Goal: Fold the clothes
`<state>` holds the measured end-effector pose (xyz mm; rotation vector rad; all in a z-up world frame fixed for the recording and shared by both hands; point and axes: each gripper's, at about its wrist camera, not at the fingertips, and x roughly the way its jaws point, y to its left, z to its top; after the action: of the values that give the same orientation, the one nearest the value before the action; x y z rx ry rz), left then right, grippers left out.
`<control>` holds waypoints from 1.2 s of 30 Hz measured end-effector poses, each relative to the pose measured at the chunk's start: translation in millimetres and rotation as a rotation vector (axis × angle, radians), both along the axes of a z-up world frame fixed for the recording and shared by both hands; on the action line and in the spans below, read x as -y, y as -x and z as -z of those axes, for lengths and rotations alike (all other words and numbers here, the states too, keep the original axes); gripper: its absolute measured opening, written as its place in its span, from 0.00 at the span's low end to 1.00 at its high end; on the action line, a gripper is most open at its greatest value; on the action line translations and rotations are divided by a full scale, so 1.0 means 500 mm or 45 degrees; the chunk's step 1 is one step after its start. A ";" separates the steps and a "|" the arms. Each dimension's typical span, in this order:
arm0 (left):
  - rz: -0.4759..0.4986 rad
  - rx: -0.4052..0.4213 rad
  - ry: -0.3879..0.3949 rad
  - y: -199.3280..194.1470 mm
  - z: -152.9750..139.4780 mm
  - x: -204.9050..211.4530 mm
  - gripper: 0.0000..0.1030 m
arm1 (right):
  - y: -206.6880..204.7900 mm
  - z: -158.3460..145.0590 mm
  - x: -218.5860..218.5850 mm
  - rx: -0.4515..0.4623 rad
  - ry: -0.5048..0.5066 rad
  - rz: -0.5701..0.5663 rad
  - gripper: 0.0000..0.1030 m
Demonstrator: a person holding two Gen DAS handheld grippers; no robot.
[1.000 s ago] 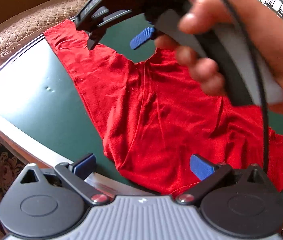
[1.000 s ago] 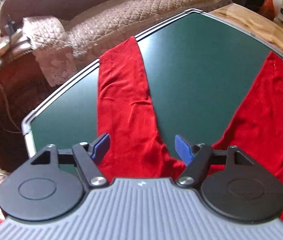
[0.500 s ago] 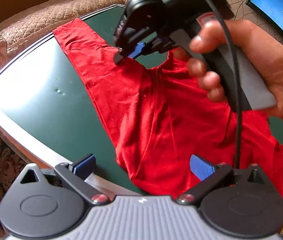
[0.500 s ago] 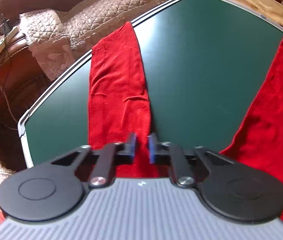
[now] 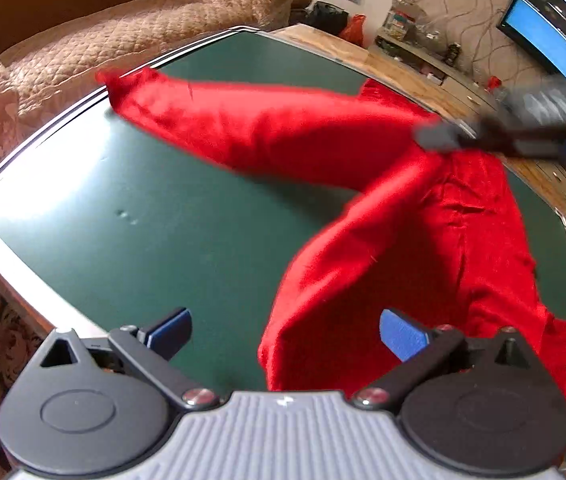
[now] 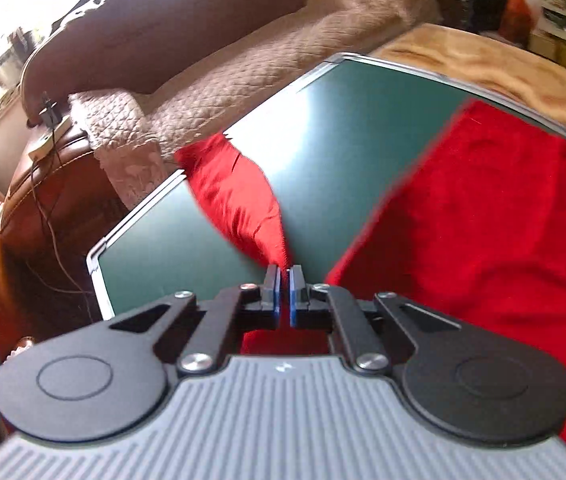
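My right gripper point(image 6: 282, 280) is clamped on the red garment point(image 6: 483, 216), pinching a strip that runs up to the table point(image 6: 343, 128) edge at frame centre-left. My left gripper point(image 5: 283, 334) stands wide apart at bottom centre, holding nothing; the garment spreads across the right of the frame, one leg lifted toward upper left.

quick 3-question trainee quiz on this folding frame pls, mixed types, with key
1. True or false: the right gripper is shut on the red garment.
2. The left gripper is: A) open, holding nothing B) shut on the sleeve C) out of view.
3. Fill in: the garment lies on a dark ____ table.

Key: 1 true; 2 A; 3 green
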<state>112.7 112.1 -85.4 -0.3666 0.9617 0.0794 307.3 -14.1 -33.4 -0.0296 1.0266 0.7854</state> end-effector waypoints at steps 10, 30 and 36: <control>0.197 0.003 -0.015 -0.015 0.012 0.100 1.00 | 0.072 0.051 0.260 -0.153 0.068 0.250 0.07; 0.141 -0.057 -0.097 0.070 0.014 0.063 1.00 | -0.010 0.069 -0.452 0.227 0.294 -0.344 0.64; 0.127 -0.045 -0.074 0.077 0.011 0.036 1.00 | -0.028 0.134 -0.519 0.226 0.412 -0.308 0.64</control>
<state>74.3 93.9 -90.8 -0.2642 1.0090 0.0228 321.4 245.1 -100.4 -0.5005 0.9814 0.8120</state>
